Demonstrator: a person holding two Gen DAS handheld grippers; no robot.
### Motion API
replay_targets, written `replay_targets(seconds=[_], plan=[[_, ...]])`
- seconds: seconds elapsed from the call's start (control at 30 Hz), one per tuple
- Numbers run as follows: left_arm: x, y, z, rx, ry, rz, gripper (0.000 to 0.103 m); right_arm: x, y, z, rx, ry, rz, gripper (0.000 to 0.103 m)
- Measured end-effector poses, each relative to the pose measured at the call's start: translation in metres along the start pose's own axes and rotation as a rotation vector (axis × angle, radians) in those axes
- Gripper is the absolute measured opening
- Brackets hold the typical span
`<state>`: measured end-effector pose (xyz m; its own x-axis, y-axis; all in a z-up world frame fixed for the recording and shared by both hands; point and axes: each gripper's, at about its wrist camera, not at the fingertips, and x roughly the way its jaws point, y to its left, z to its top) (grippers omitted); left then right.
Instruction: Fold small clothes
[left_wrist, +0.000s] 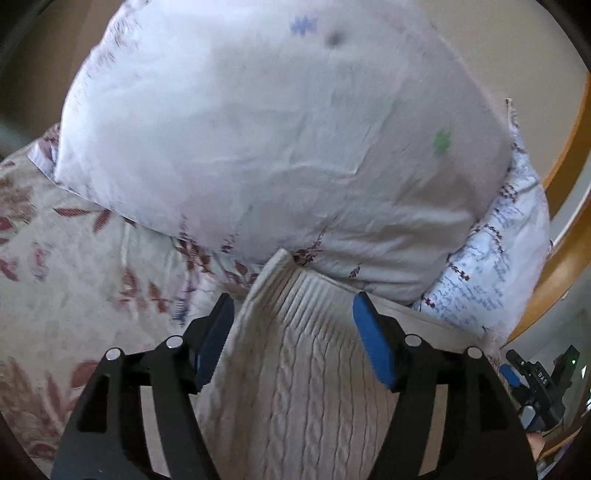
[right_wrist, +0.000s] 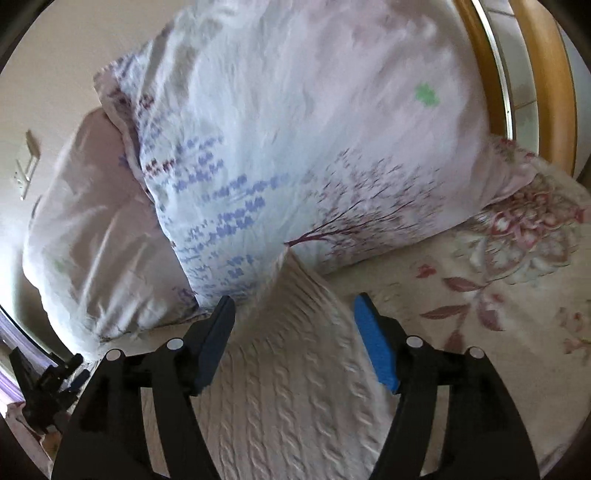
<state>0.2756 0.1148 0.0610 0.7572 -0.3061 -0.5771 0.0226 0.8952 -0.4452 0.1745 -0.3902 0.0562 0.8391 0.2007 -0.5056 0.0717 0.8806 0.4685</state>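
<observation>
A cream cable-knit garment (left_wrist: 295, 369) lies on the bed, its ribbed far corner touching the pillows. My left gripper (left_wrist: 293, 314) is open, its blue pads on either side of the knit's upper part, not closed on it. In the right wrist view the same knit (right_wrist: 295, 369) runs between the open fingers of my right gripper (right_wrist: 294, 314). The other gripper shows at the edge of each view: the right one (left_wrist: 535, 380) and the left one (right_wrist: 48, 387).
Two large white floral pillows (left_wrist: 277, 129) (right_wrist: 295, 129) are stacked right behind the knit. A floral bedsheet (left_wrist: 55, 277) (right_wrist: 498, 295) covers the bed. A curved wooden bed frame (left_wrist: 569, 229) (right_wrist: 546, 74) runs along the edge.
</observation>
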Motion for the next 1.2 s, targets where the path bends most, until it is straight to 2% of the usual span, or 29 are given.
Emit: replay_targets(seconds=[0.1, 0.2, 0.3, 0.57, 0.67, 0.73, 0.8, 0.87, 1.2], plan=[[-0.016, 0.006, -0.01, 0.04, 0.016, 0.021, 0.065, -0.016, -0.012, -0.005, -0.034, 0.007, -0.025, 0.065], [-0.028, 0.015, -0.023, 0.065, 0.046, 0.034, 0.057, -0.024, -0.023, -0.019, -0.061, 0.05, -0.032, 0.054], [-0.034, 0.023, -0.036, 0.081, 0.081, 0.048, 0.051, -0.02, -0.027, -0.03, -0.09, 0.089, -0.045, 0.052], [-0.027, 0.023, -0.059, 0.145, 0.147, 0.08, 0.037, -0.003, -0.024, -0.052, -0.168, 0.182, -0.097, 0.046], [-0.023, 0.022, -0.063, 0.168, 0.155, 0.099, 0.032, 0.001, -0.022, -0.056, -0.195, 0.196, -0.107, 0.035], [-0.022, 0.022, -0.065, 0.172, 0.155, 0.104, 0.03, 0.001, -0.021, -0.058, -0.217, 0.193, -0.12, 0.03], [-0.022, 0.022, -0.066, 0.177, 0.159, 0.101, 0.023, 0.0, -0.02, -0.059, -0.228, 0.187, -0.116, 0.017], [-0.021, 0.021, -0.068, 0.181, 0.158, 0.095, 0.009, -0.005, -0.02, -0.059, -0.23, 0.171, -0.112, 0.013], [-0.039, 0.021, -0.064, 0.171, 0.133, 0.025, 0.007, -0.038, -0.012, -0.057, -0.198, 0.07, -0.07, 0.011]])
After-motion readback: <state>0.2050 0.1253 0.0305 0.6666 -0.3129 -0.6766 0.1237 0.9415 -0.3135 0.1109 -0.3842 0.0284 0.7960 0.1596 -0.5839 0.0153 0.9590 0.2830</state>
